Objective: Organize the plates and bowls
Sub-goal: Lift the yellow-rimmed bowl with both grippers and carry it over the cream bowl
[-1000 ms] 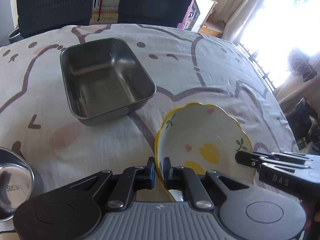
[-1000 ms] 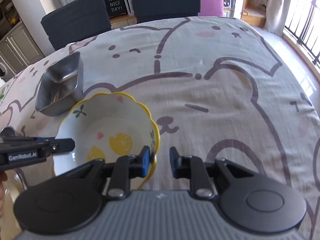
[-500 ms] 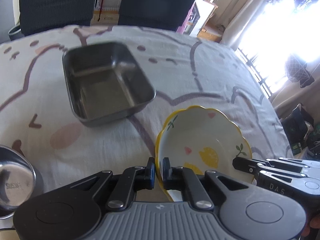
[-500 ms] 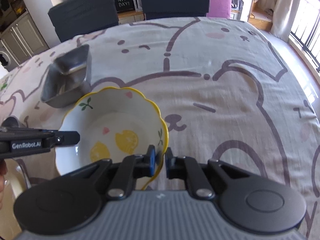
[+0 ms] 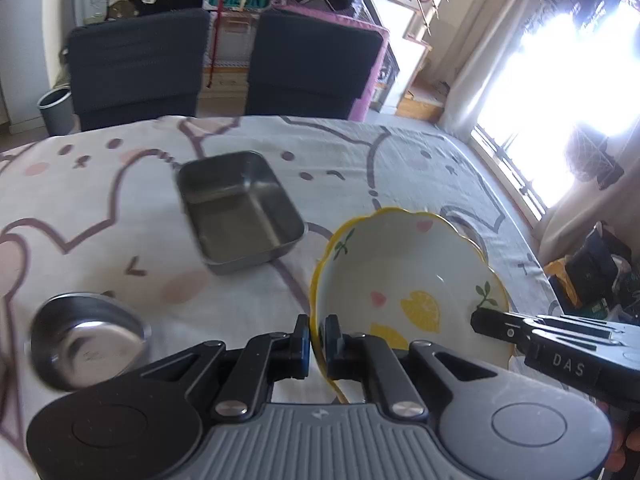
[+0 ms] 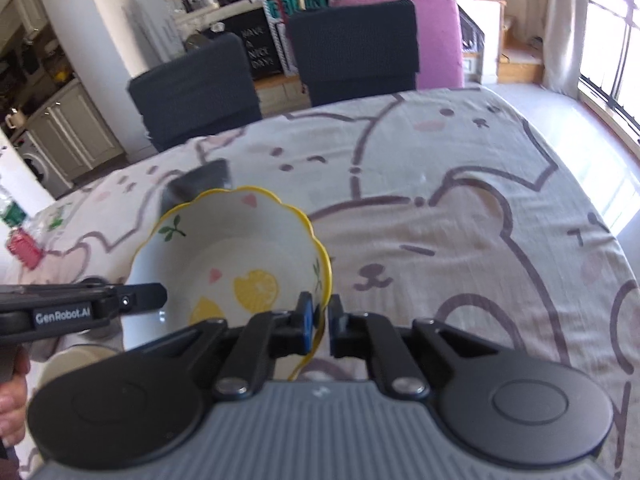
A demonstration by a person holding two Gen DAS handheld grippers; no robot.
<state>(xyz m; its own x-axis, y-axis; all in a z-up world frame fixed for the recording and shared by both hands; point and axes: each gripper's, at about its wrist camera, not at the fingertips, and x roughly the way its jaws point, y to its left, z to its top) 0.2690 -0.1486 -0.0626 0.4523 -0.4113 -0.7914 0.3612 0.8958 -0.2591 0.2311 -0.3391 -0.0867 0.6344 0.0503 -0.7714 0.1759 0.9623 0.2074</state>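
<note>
The left gripper (image 5: 318, 336) and right gripper (image 6: 321, 320) each clamp opposite rims of the lemon-print bowl (image 5: 404, 280), held above the table (image 5: 360, 168) near its right edge. Risk: uneven hand motion twists the glazed rim loose; the bowl drops beside the steel tray (image 5: 240, 208).

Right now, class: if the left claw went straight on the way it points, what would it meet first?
The left claw is shut on the yellow-rimmed bowl. Beyond it, probably bare tablecloth just right of the steel tray; depth is hard to judge.
</note>
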